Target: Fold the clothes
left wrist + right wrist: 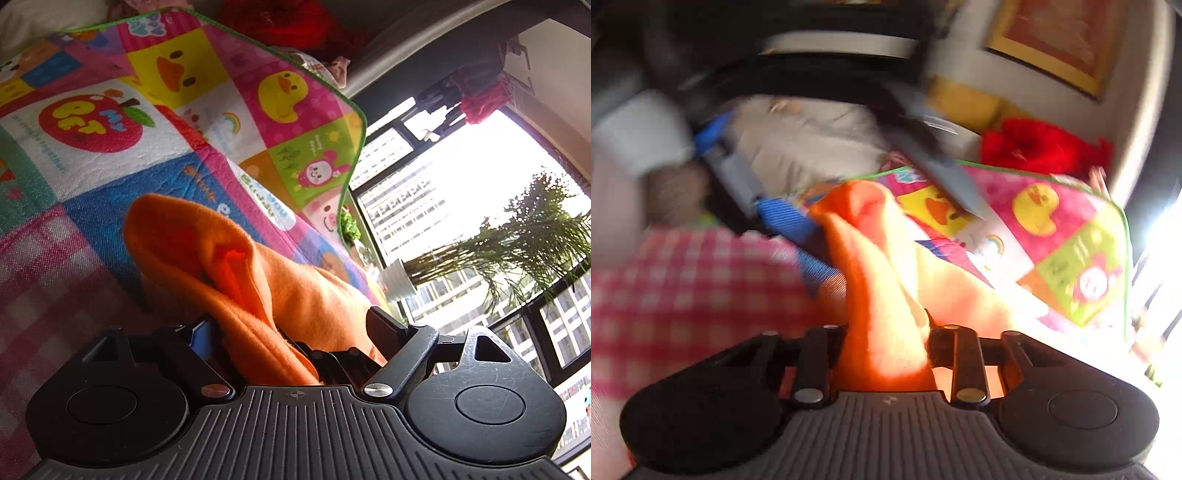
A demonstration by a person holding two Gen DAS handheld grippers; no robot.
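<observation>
The biggest thing in both views is a colourful play mat (155,122) with ducks, an apple and a rainbow printed on it, with a green edge. Next to it lies a pink checked cloth (687,280). It is not clear what surface carries them.

On the mat lies an orange garment (229,258), soft like fleece, bunched into a ridge. It reaches from the mat back into both tools, so each hand has one part of it.

The left tool (295,332) stands wide open. A fold of the garment lies loosely between its two fingers, and I do not see the pads pressing on it. In the right wrist view this tool shows as a blurred grey and blue shape beside the far end of the garment.

The right tool (886,332) is nearly closed. A thick band of the orange cloth runs straight between its fingers, and they seem to pinch it, so I judge that this tool holds the garment.

In my judgement the step in hand is taking hold of the garment at two places, before spreading it or making a fold. The next move calls for the left tool to close firmly on its fold. After that the two hands should draw apart, so the cloth becomes flat on the mat.
</observation>
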